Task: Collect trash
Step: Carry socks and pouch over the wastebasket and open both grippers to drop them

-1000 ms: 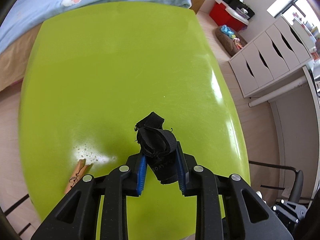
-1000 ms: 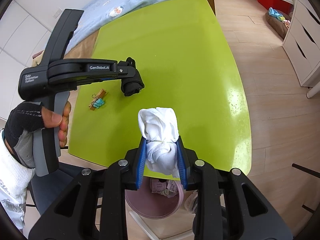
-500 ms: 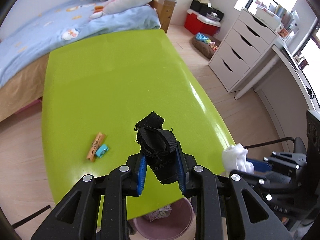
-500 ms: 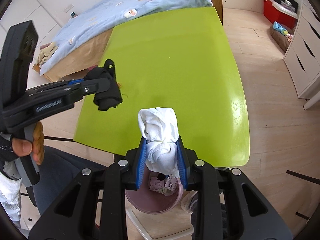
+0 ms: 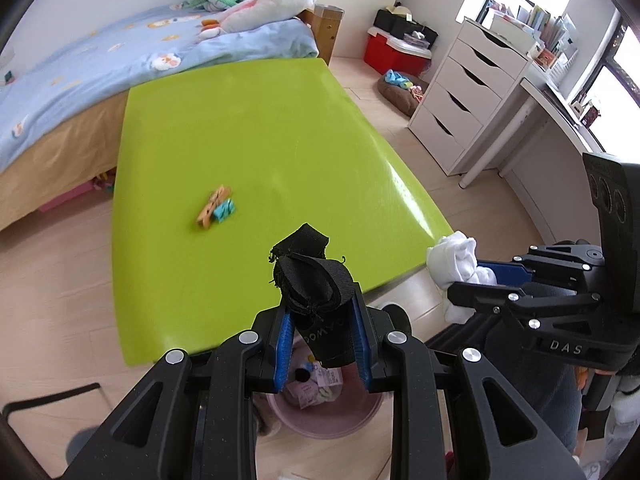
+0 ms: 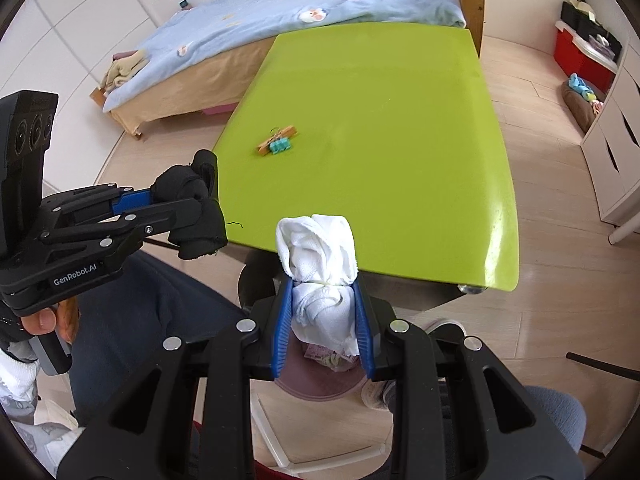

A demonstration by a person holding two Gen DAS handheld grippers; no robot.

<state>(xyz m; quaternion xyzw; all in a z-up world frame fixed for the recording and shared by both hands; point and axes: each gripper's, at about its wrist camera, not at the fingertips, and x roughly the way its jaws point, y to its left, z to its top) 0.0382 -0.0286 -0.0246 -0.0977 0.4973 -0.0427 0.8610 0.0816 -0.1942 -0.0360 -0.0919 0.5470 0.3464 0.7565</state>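
Note:
My left gripper (image 5: pixel 320 344) is shut on a wad of black fabric strap (image 5: pixel 310 280), held above a pink bin (image 5: pixel 320 424) by the near edge of the green table (image 5: pixel 260 120). My right gripper (image 6: pixel 323 328) is shut on a balled white cloth (image 6: pixel 318 252), also over the pink bin (image 6: pixel 320 384), which holds scraps of trash. Each gripper shows in the other's view: the right gripper (image 5: pixel 476 280) with the white cloth (image 5: pixel 454 256) at right, the left gripper (image 6: pixel 176 216) with the black wad (image 6: pixel 192 216) at left. A wooden clothespin with a teal clip (image 5: pixel 216 210) lies on the table.
A bed (image 5: pixel 100 64) with a blue cover and plush toys borders the table's far side. White drawers (image 5: pixel 468 100), a red box (image 5: pixel 394 54) and a pet bed (image 5: pixel 400 88) stand to the right. A person's leg in dark trousers (image 6: pixel 140 320) sits below the table edge.
Both grippers have pulled back from over the table and risen, each still gripping its wad. The pink bin has come into view under them and the clothespin now lies farther away.

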